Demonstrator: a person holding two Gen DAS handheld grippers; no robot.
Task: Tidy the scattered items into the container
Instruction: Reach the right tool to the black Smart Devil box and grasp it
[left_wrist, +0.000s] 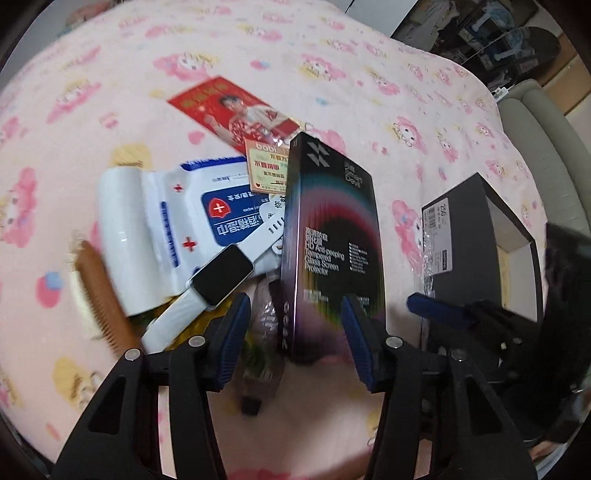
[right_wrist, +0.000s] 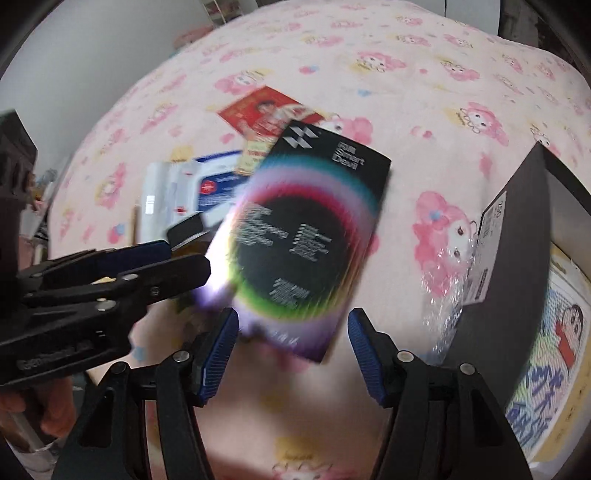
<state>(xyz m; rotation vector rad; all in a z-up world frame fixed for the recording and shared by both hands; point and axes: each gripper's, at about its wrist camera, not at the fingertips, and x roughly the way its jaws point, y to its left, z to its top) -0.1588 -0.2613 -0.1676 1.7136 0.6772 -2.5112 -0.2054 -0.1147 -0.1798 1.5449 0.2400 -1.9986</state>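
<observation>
A black screen-protector box with rainbow rings stands tilted on edge between the open fingers of my left gripper; no finger visibly touches it. In the right wrist view the same box is blurred, just ahead of my open right gripper, and the left gripper comes in from the left. The container, a black open box, sits to the right, also shown in the right wrist view. A pile lies left of the box: wet wipes pack, white smartwatch, brown comb, red envelope.
All lies on a pink cartoon-print blanket. A small card leans behind the wipes. Crumpled clear plastic lies against the container. A cartoon-print item sits inside the container. A grey chair stands at far right.
</observation>
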